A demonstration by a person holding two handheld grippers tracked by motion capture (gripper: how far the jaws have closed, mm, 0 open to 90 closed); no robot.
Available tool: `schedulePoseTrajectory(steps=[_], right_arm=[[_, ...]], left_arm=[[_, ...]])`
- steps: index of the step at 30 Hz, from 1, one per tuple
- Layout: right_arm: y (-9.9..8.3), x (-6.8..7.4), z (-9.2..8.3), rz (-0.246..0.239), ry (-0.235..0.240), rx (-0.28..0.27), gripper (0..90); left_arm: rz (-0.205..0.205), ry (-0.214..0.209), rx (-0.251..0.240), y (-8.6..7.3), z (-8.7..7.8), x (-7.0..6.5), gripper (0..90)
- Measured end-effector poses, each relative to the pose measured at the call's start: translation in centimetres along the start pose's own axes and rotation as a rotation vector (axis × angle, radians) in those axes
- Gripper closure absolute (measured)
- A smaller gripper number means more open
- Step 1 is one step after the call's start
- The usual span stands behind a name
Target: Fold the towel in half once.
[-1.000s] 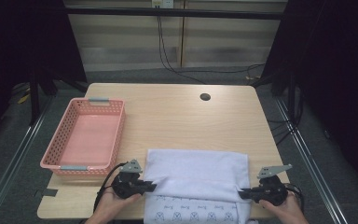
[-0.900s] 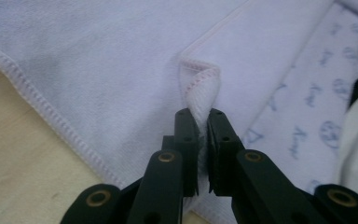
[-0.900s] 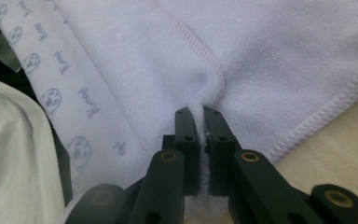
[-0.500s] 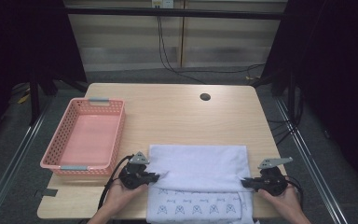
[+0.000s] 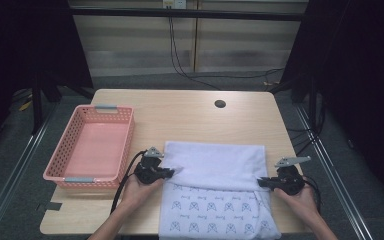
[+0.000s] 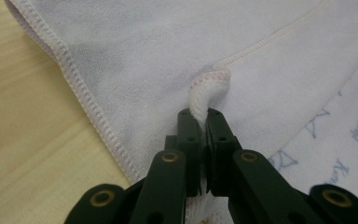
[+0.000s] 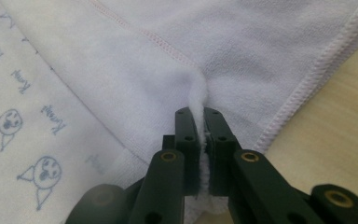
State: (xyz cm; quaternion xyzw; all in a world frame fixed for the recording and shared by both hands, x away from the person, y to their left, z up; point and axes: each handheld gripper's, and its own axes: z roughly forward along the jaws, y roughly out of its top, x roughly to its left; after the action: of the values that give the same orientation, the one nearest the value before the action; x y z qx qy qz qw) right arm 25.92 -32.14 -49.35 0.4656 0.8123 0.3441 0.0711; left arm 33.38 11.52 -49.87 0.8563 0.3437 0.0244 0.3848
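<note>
Two grippers grip one towel [image 5: 215, 165] at opposite sides. The left gripper [image 6: 199, 122] is clamped on a pinch of the hemmed edge; the right gripper [image 7: 196, 122] is clamped on a fold of cloth near the other hem. The towel lies on the near half of the table [image 5: 180, 115], its plain upper layer folded over a printed layer that hangs past the near edge. A pink basket [image 5: 125, 137] stands just left of the towel.
</note>
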Motion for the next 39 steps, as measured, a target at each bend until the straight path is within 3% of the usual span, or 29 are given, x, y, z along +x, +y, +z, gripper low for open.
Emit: schedulePoseTrajectory(steps=[5, 10, 23, 27, 28, 30, 35, 38, 39], right_arm=[[0.7, -0.8, 0.6, 0.013, -0.006, -0.014, 86.2], [1.4, -1.6, 1.1, 0.017, 0.001, -0.029, 86.2], [4.2, -4.5, 3.0, 0.036, -0.022, -0.052, 86.3], [5.4, -5.2, 3.9, 0.031, -0.046, -0.052, 86.3], [5.7, -5.4, 4.2, 0.032, -0.048, -0.061, 86.3], [6.2, -5.9, 4.6, 0.035, -0.052, -0.064, 86.3], [7.5, -6.8, 5.5, 0.043, -0.069, -0.076, 86.3], [8.2, -7.2, 6.1, 0.042, -0.091, -0.086, 86.3], [8.5, -7.4, 6.3, 0.047, -0.092, -0.09, 86.3]], left_arm=[[-0.046, -0.015, -0.016, 0.6, 0.6, 1.2, 86.5], [-0.027, -0.001, -0.016, 1.8, 1.4, 2.0, 86.5], [-0.082, 0.073, -0.011, 5.0, 3.4, 5.0, 86.5], [-0.096, 0.076, -0.006, 5.8, 3.8, 6.5, 86.5], [-0.119, 0.074, -0.023, 6.0, 4.0, 6.7, 86.5], [-0.128, 0.08, -0.02, 6.4, 4.2, 7.3, 86.5], [-0.114, 0.11, -0.002, 7.4, 4.7, 8.1, 86.5], [-0.121, 0.116, 0.006, 7.7, 4.7, 8.8, 86.6], [-0.14, 0.117, -0.009, 7.8, 4.9, 8.8, 86.5]])
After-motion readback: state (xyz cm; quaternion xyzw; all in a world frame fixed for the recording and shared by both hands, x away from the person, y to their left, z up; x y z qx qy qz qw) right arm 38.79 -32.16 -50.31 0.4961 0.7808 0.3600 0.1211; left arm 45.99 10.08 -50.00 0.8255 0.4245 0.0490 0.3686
